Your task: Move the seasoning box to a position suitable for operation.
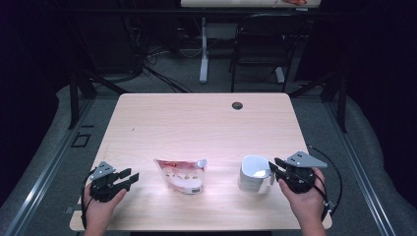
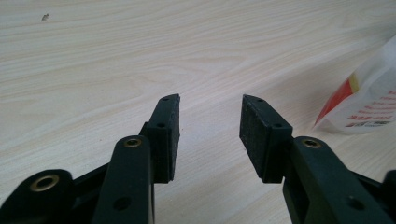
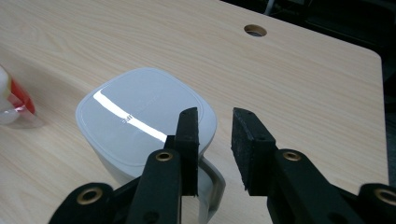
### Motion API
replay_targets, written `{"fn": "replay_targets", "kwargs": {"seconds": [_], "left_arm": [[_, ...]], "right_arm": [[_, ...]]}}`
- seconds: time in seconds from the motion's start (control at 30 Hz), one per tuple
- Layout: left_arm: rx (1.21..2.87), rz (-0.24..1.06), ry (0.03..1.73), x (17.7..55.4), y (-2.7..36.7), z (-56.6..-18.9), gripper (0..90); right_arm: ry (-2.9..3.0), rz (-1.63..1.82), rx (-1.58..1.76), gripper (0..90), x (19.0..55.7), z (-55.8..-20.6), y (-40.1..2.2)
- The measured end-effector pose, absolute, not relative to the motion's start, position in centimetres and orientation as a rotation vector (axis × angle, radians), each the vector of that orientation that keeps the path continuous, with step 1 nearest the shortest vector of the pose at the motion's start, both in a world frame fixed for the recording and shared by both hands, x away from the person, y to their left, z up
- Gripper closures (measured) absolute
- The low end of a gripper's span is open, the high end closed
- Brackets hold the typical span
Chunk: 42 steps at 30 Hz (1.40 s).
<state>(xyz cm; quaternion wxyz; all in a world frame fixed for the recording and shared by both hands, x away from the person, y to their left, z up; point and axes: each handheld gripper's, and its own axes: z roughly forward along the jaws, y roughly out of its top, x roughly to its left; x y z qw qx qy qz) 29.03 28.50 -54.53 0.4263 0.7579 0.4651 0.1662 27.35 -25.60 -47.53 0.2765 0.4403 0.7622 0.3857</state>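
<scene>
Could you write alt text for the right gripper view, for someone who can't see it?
Two black jaws of the right gripper stand open just above the handle of a white mug whose flat top is closed. The mug stands on a pale wooden table with a round hole near the far edge.

Pouch [image 1: 182, 175] lies left of mug [image 1: 253, 173]; both on table [image 1: 196, 123]

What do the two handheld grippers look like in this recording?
The left gripper and right gripper are both black with flat dark pads and brass-ringed pivot holes. Each carries a grey three-cornered plate on top and trails a black cable. The forearms show no sleeves.
</scene>
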Motion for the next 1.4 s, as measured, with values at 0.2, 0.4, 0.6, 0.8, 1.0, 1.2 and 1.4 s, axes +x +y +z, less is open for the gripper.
{"fn": "replay_targets", "kwargs": {"seconds": [0.2,0.4,0.6,0.8,1.0,1.2,1.4], "left_arm": [[1.875,0.437,1.163,28.99,28.66,-54.43,60.9],[1.879,0.452,1.171,28.97,28.62,-54.5,60.4],[1.891,0.453,1.161,29.01,28.49,-54.56,59.6],[1.903,0.435,1.163,29.04,28.52,-54.56,59.6],[1.891,0.428,1.162,29.1,28.53,-54.65,59.9],[1.892,0.425,1.16,29.1,28.53,-54.63,60.1],[1.882,0.427,1.166,29.07,28.59,-54.63,60.2]], "right_arm": [[2.049,1.051,1.158,81.4,27.3,-47.61,-25.63],[2.063,1.036,1.155,89.0,27.23,-47.63,-25.5],[2.086,1.041,1.153,89.5,27.34,-47.87,-25.32],[2.096,1.047,1.166,90.0,27.46,-47.98,-25.08],[2.089,1.065,1.182,90.0,27.56,-48.16,-25.17],[2.082,1.095,1.197,90.0,27.56,-48.31,-25.45],[2.076,1.115,1.211,90.0,27.54,-48.4,-25.63]]}}
